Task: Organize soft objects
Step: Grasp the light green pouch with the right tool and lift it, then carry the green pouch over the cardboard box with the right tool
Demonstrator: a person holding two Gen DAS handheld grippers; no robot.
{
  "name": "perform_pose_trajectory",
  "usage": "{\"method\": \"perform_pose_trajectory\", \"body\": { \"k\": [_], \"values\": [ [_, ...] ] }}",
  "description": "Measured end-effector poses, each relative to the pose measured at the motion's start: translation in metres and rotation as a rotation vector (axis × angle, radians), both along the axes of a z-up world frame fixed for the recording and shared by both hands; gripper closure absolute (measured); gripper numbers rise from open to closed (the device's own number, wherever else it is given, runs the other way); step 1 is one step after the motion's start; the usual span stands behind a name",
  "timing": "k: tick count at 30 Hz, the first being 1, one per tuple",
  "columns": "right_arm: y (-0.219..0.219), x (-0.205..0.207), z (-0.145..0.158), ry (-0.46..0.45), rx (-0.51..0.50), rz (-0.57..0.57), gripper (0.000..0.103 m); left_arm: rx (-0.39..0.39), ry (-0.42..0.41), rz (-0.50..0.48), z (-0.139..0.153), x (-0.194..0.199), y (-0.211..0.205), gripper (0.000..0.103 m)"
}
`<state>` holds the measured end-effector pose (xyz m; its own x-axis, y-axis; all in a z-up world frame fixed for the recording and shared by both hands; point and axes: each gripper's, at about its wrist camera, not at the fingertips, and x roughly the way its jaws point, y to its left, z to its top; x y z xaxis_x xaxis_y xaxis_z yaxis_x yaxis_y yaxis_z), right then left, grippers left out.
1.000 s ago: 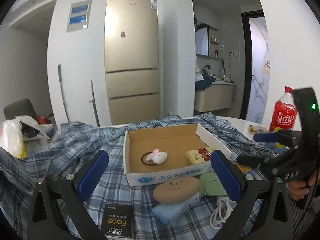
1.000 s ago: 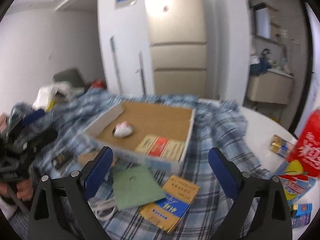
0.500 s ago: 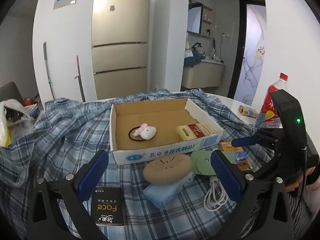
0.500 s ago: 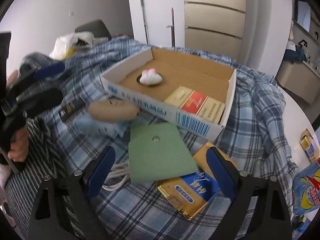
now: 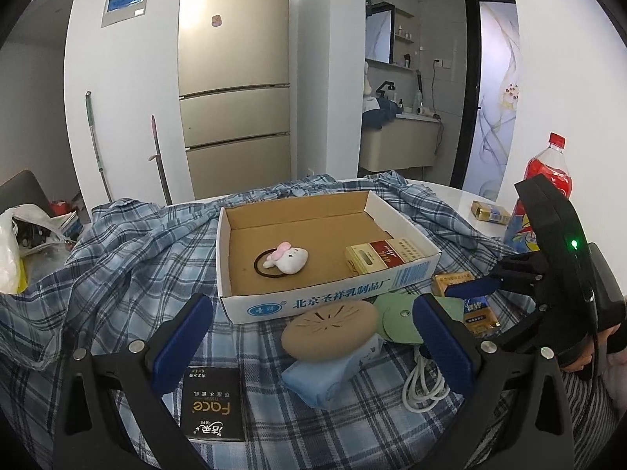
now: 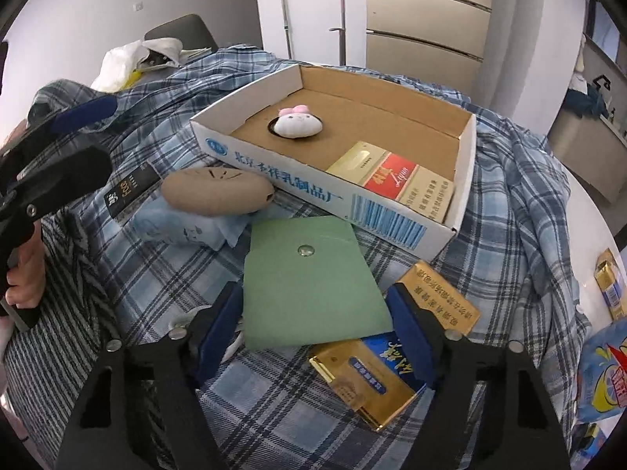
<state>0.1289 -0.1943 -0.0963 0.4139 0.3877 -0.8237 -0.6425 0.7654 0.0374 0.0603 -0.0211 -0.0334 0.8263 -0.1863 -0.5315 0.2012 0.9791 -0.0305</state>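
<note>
A flat green pouch [image 6: 313,278] lies on the plaid cloth in front of the cardboard box [image 6: 274,160]. My right gripper [image 6: 315,329] straddles the pouch's near end; its jaws are closing, and the pouch still lies flat and undeformed between the pads. Left of the pouch, a tan round cushion [image 6: 217,194] rests on a pale blue tissue pack [image 6: 176,223]. A white plush bunny hair tie [image 5: 288,258] lies inside the box [image 5: 333,301]. My left gripper [image 5: 311,337] hovers open, short of the cushion [image 5: 329,329], holding nothing.
Cigarette packs [image 6: 392,180] sit in the box's right corner. A gold and blue carton [image 6: 360,376] lies under the pouch's edge. A black tissue pack [image 5: 211,403], a white cable [image 5: 423,384], a red soda bottle [image 5: 548,172] and a white bag [image 5: 15,250] surround the area.
My right gripper has dropped and tilted down onto the green pouch, and its jaws have narrowed around it. The left gripper has barely moved, only turned a little.
</note>
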Motion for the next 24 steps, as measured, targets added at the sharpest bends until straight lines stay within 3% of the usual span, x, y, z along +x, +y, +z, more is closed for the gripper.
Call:
{"method": "perform_pose_trajectory", "body": {
  "k": [9, 13, 20, 24],
  "values": [
    [-0.004, -0.009, 0.01, -0.049, 0.001, -0.005, 0.033, -0.022, -0.016, 0.054, 0.003, -0.001, 0.009, 0.0],
    [-0.017, -0.027, 0.033, -0.174, 0.058, -0.03, 0.033, -0.06, -0.041, 0.099, 0.007, -0.003, 0.02, 0.0],
    [-0.024, -0.047, 0.059, -0.376, 0.149, -0.071, 0.033, -0.066, -0.036, 0.119, 0.006, -0.002, 0.023, 0.0],
    [-0.033, -0.059, 0.075, -0.505, 0.225, -0.15, 0.033, -0.063, -0.025, 0.113, 0.005, 0.001, 0.023, 0.0]
  ]
}}
